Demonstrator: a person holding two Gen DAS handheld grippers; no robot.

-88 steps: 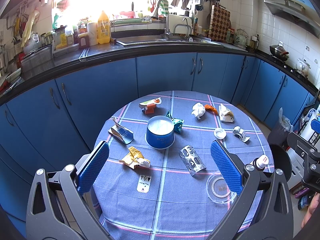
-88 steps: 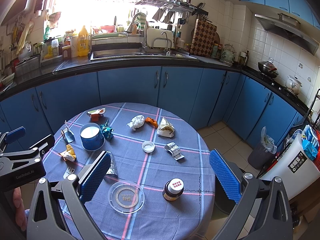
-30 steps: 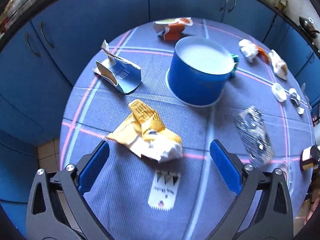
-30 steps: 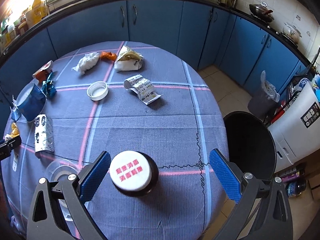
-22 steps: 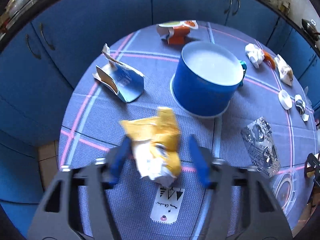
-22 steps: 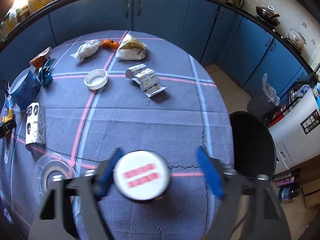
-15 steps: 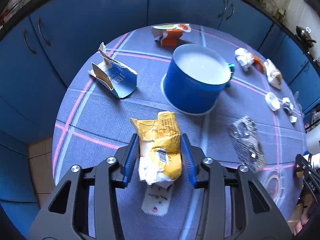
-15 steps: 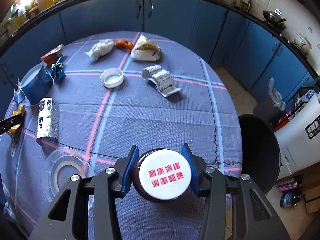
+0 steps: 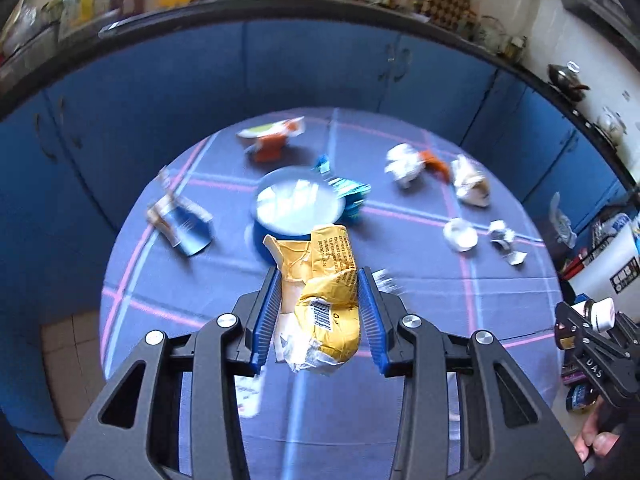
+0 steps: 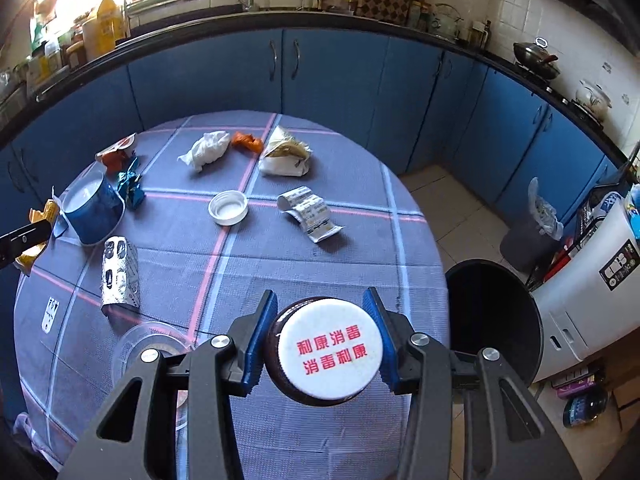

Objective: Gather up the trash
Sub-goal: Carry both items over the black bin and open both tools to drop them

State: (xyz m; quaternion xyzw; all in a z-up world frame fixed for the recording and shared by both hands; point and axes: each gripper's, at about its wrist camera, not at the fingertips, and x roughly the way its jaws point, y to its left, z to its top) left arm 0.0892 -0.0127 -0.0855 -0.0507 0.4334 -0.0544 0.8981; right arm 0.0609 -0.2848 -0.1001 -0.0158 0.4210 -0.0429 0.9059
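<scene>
My left gripper [image 9: 320,312] is shut on a crumpled yellow wrapper [image 9: 324,300], held up above the round table [image 9: 500,304]. My right gripper [image 10: 325,336] is shut on a small brown bottle with a white cap [image 10: 329,350], lifted just over the table's near right edge. The same bottle [image 9: 600,314] shows at the far right of the left wrist view. Left on the table [image 10: 280,264] are a blue tub [image 10: 94,210], a silver blister pack [image 10: 119,274], a white lid [image 10: 228,207], a curled label [image 10: 310,213], tissue [image 10: 208,149] and a paper bag [image 10: 285,154].
A black bin [image 10: 492,320] stands open on the floor right of the table, with a white appliance [image 10: 592,296] beside it. A clear plastic lid [image 10: 148,350] lies under my right gripper's left side. Blue cabinets [image 10: 332,76] curve behind the table. A small lined bin [image 10: 536,224] sits further back.
Both grippers closed from wide open: the left on the yellow wrapper, the right on the bottle. Both have since lifted off the table, the left one more.
</scene>
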